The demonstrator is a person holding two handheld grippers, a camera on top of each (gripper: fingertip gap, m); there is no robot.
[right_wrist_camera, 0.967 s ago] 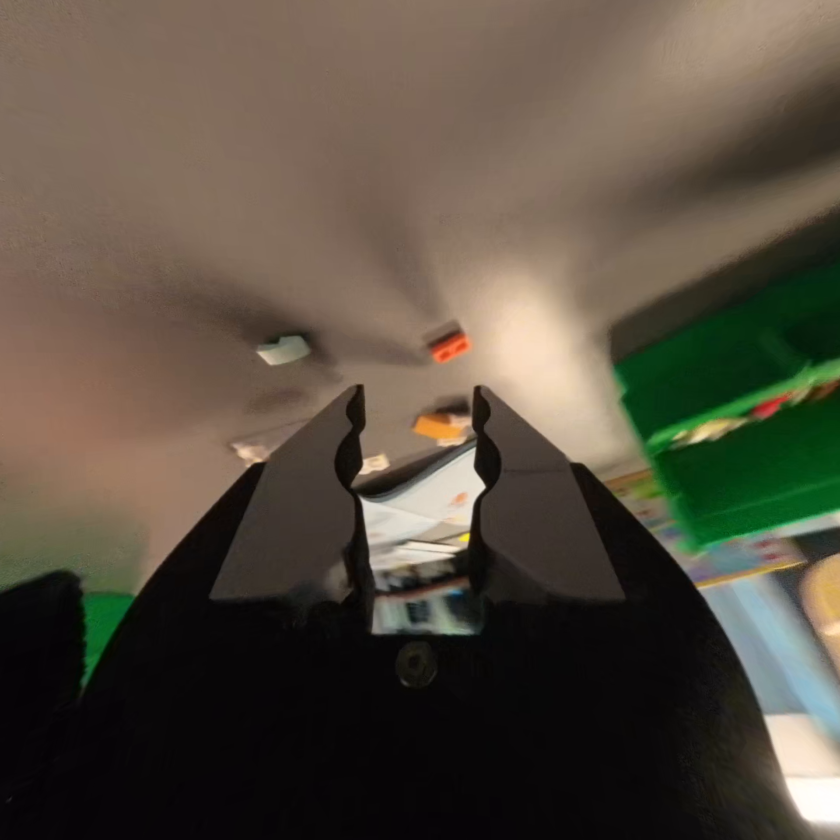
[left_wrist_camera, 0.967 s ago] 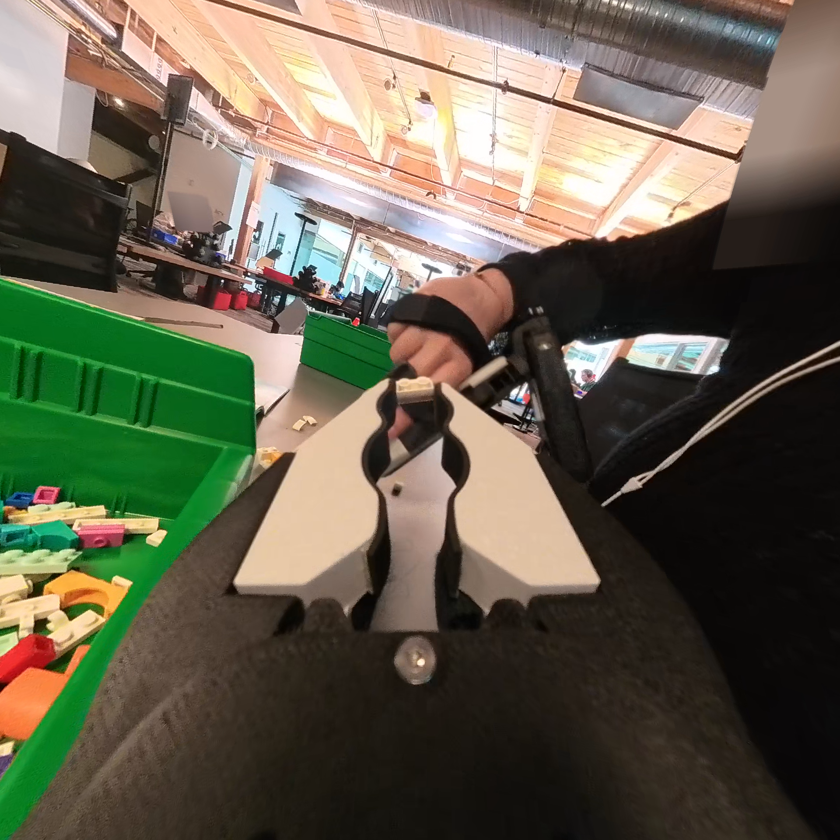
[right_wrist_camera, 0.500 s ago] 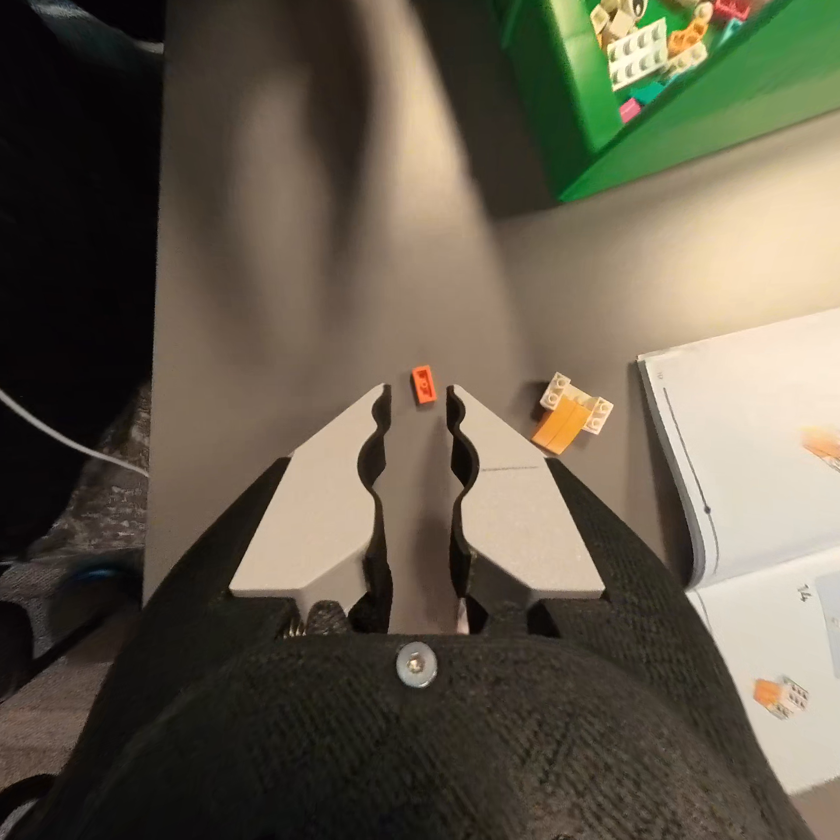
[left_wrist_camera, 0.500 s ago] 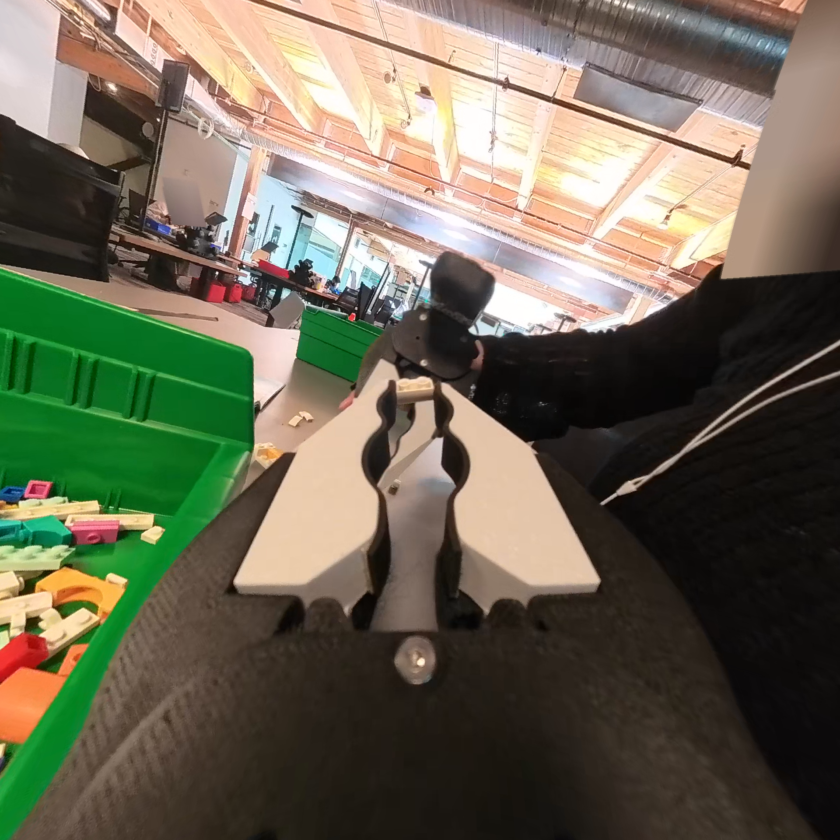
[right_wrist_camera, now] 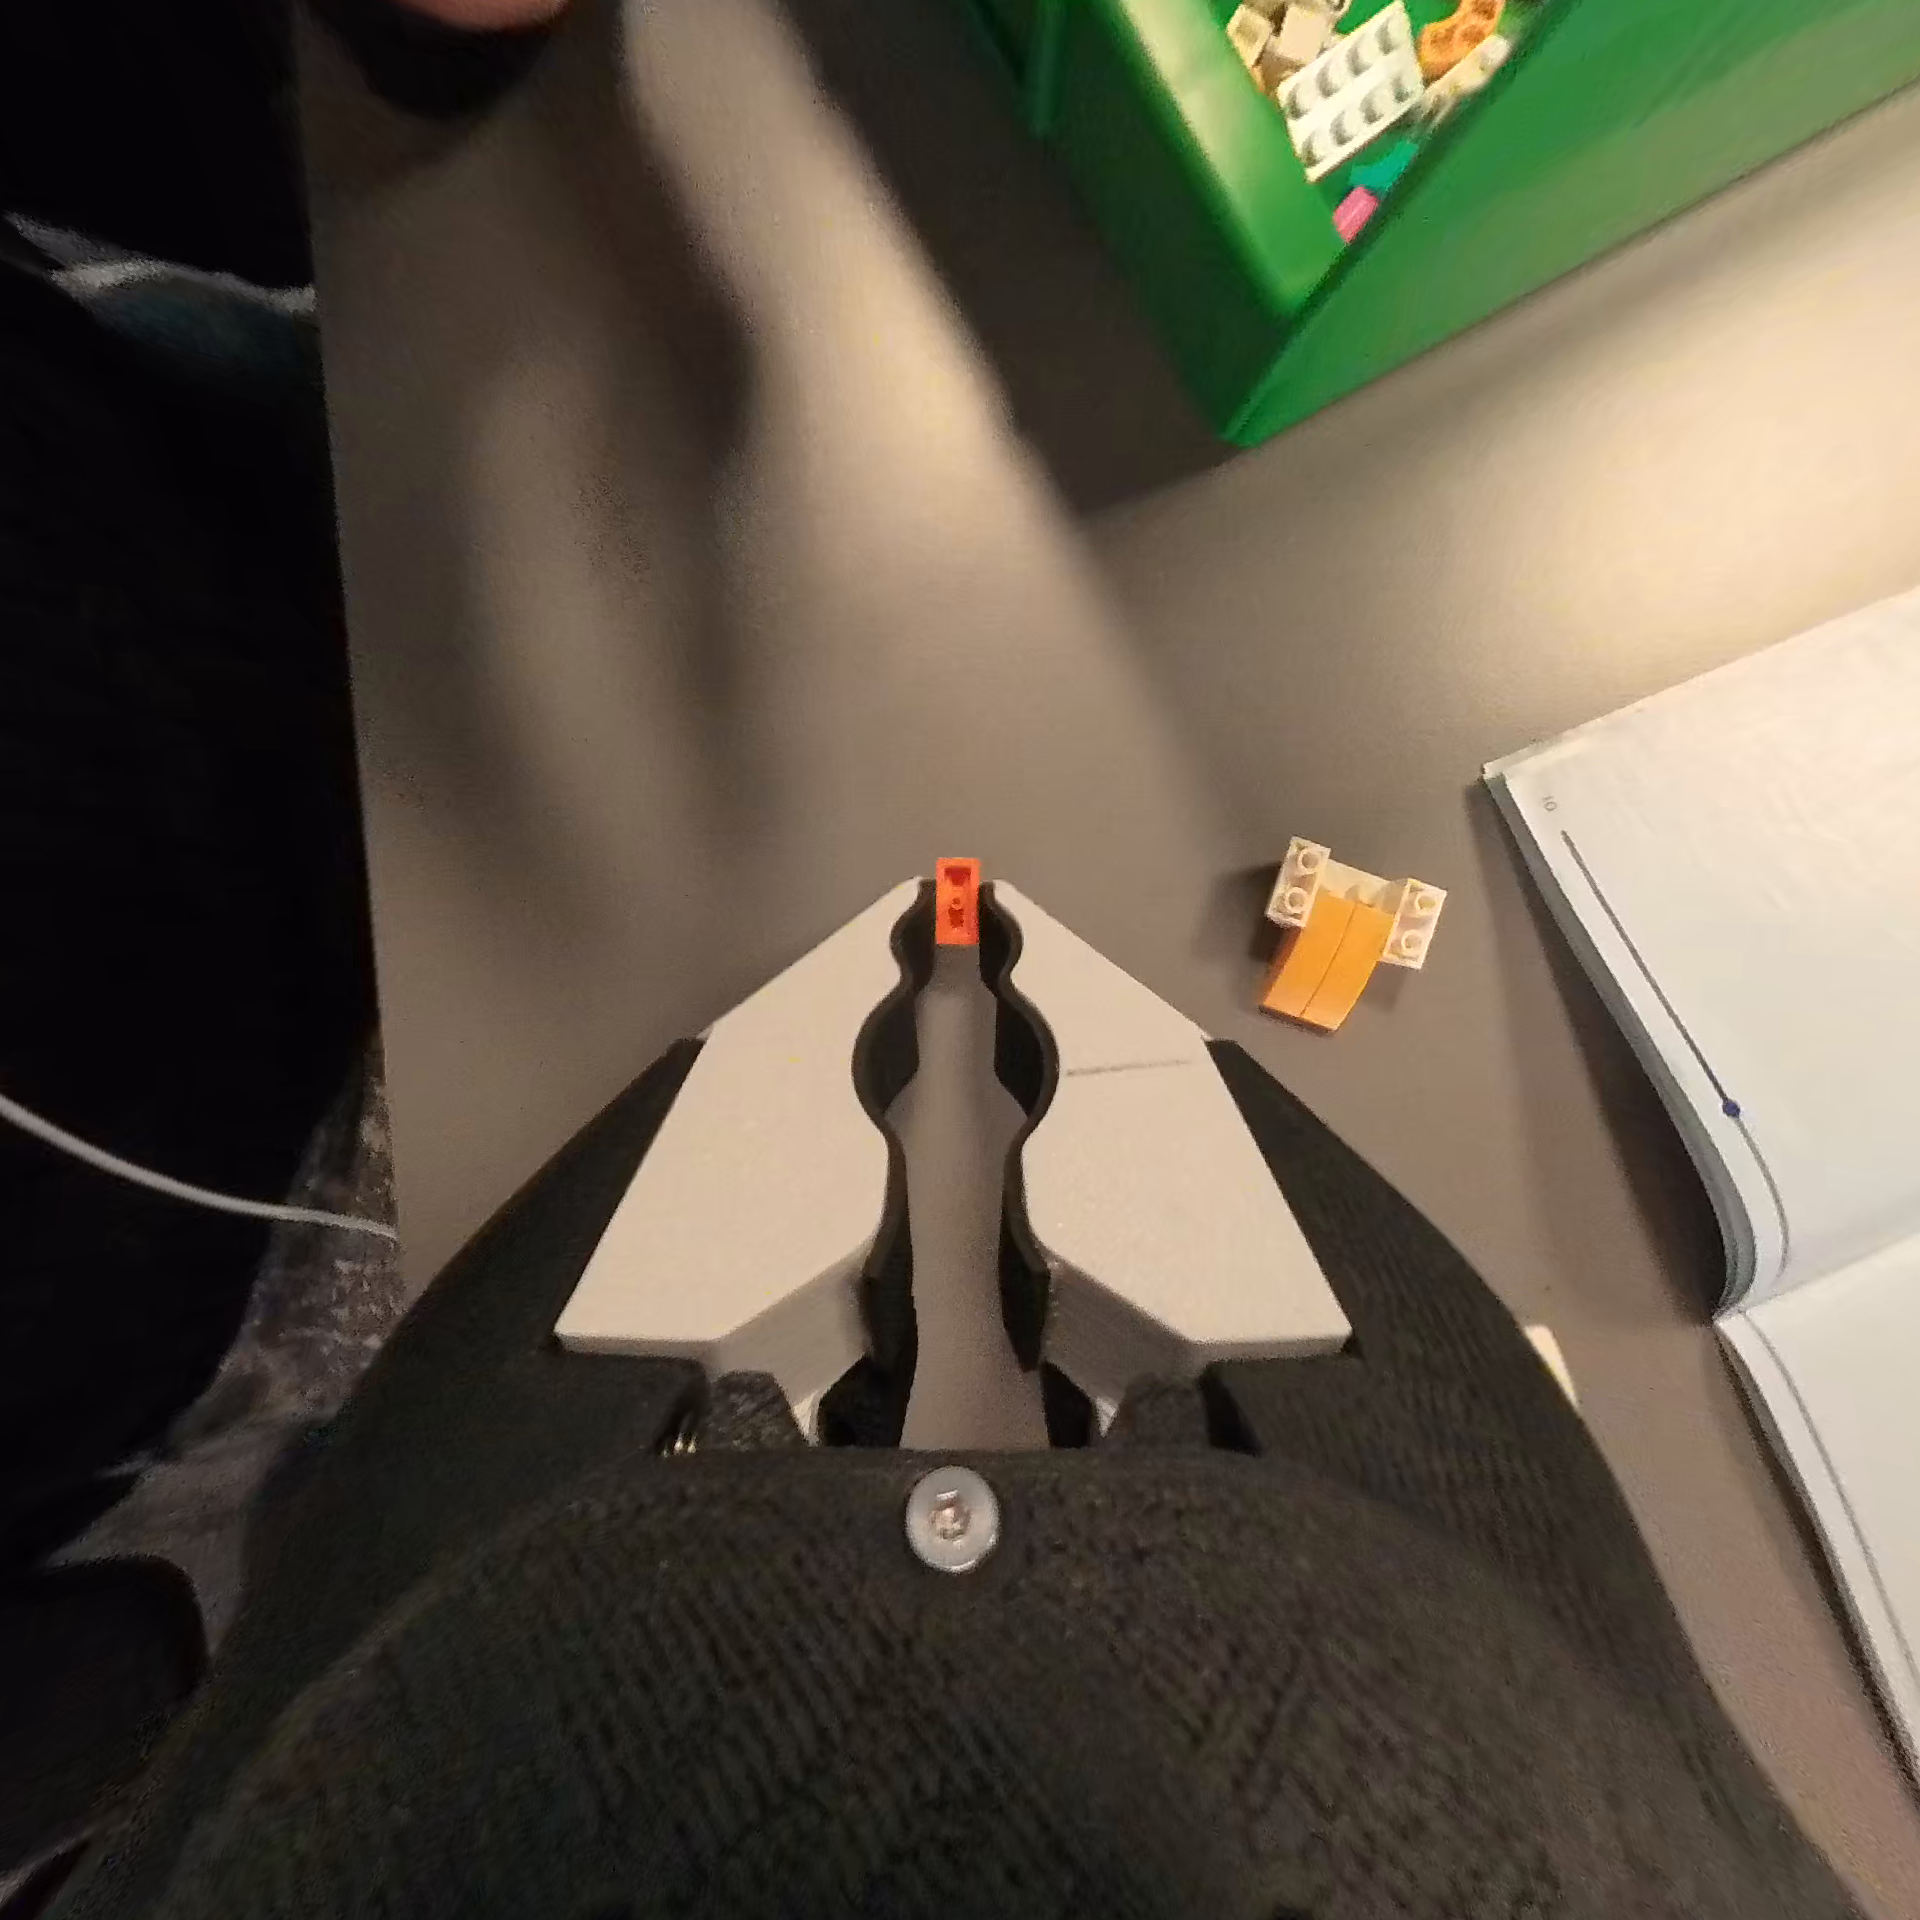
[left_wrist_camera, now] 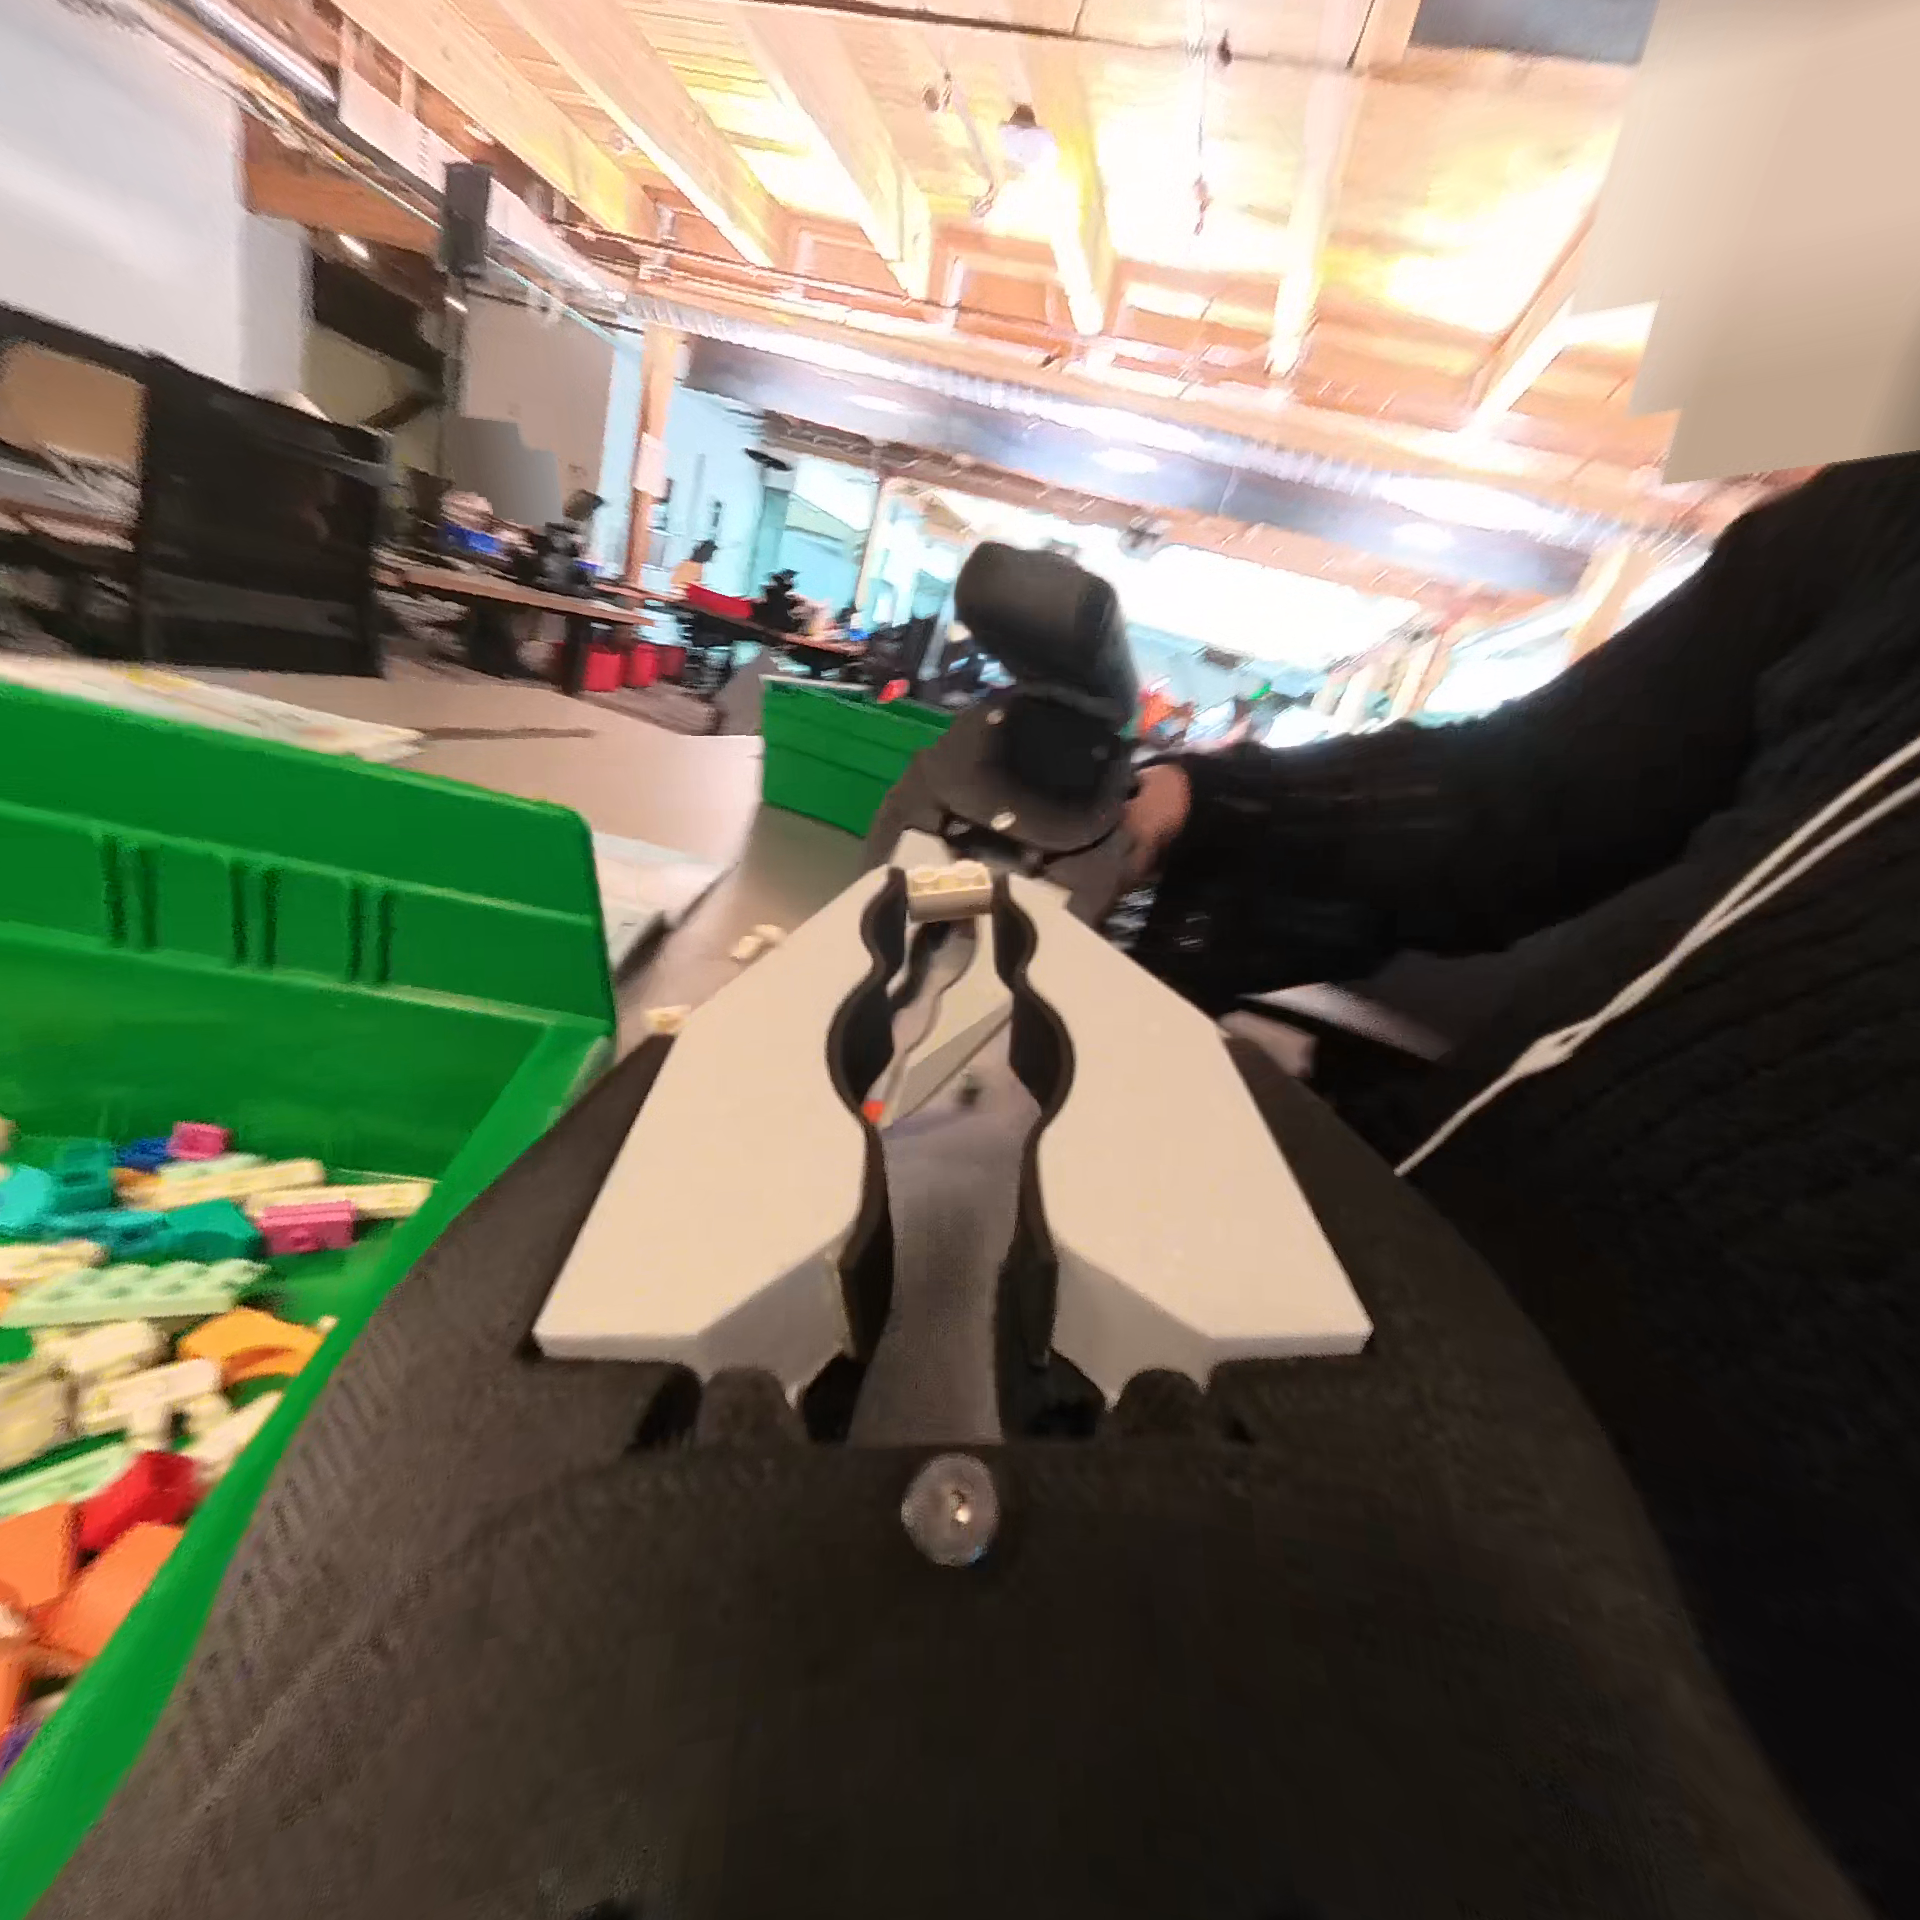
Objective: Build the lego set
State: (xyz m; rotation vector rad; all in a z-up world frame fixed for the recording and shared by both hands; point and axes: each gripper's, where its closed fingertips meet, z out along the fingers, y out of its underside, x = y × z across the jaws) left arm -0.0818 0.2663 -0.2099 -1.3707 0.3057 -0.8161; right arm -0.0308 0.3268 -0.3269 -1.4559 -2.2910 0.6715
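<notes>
the right gripper (right_wrist_camera: pixel 954 902) points down at the grey table (right_wrist_camera: pixel 1403 582), its jaws nearly closed around the small orange plate (right_wrist_camera: pixel 956 902) at their very tips, while the left gripper (left_wrist_camera: pixel 951 896) is raised off the table with its jaws clamped on a small cream brick (left_wrist_camera: pixel 948 891). confirm a firm, square pinch on the plate before lifting, since the hold appears to be at the tips only. lift straight up, clear of the cream-and-orange subassembly (right_wrist_camera: pixel 1345 935) just beside the instruction booklet (right_wrist_camera: pixel 1745 987) and the green bin (right_wrist_camera: pixel 1299 343).
</notes>
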